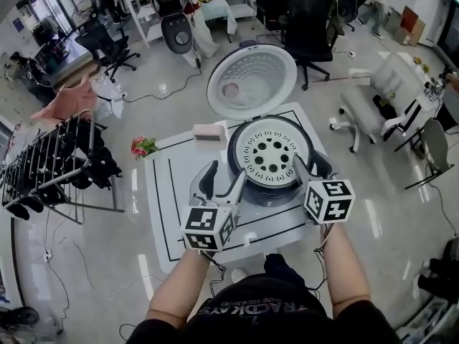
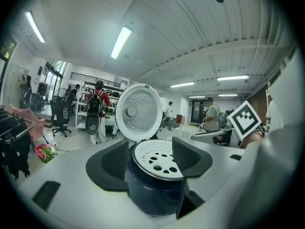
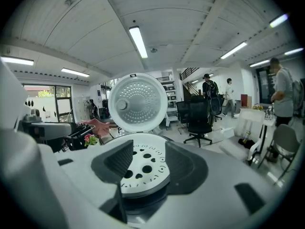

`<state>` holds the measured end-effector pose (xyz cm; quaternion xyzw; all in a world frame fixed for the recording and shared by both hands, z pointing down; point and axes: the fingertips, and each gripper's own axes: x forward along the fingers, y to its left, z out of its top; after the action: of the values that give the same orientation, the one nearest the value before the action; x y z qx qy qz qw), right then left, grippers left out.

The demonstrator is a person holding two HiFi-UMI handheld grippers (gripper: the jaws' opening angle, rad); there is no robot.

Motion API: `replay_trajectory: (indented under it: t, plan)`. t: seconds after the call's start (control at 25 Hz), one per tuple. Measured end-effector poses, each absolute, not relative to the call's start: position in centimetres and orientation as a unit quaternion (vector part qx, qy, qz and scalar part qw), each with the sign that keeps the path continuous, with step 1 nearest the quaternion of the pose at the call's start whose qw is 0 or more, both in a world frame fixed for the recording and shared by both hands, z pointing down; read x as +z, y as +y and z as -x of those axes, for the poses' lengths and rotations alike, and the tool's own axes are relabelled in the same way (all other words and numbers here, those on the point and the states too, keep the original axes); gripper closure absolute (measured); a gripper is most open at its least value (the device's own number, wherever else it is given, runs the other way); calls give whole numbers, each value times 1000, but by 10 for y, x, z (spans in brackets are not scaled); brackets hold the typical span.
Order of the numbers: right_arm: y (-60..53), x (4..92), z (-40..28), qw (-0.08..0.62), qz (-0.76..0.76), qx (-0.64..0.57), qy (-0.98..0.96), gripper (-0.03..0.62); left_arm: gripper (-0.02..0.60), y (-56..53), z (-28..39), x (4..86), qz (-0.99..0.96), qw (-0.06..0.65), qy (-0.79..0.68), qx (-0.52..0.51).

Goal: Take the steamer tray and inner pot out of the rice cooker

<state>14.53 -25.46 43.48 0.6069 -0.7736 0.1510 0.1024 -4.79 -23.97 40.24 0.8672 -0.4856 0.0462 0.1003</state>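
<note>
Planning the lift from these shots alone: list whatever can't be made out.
- Inner pot: every view, covered by the steamer tray.
- Rice cooker base: gripper views, behind the left tool and right tool bodies.
- Pale box beside the cooker: head view, too small to identify.

Only real lettering: a line of pale print on the person's dark shirt. It's upside down in the head view and too smeared to read for sure. Cube of the left gripper carries black-and-white square code markers, no letters or digits. Cube of the right gripper has the same; one of its markers also shows in the left gripper view. Nothing else legible in any view.
</note>
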Motion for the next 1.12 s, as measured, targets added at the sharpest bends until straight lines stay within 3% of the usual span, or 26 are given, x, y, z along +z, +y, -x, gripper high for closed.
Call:
replay_trajectory:
  t: [0.52,1.12]
  plan:
    - [-316,477,-167,222,-597,124,-761,347,284,-306,24,455,-829,82,-526,171]
    - [-339,512,-175,328,-579,128,-735,342,265,-338,15,500,-806,73,-532,250]
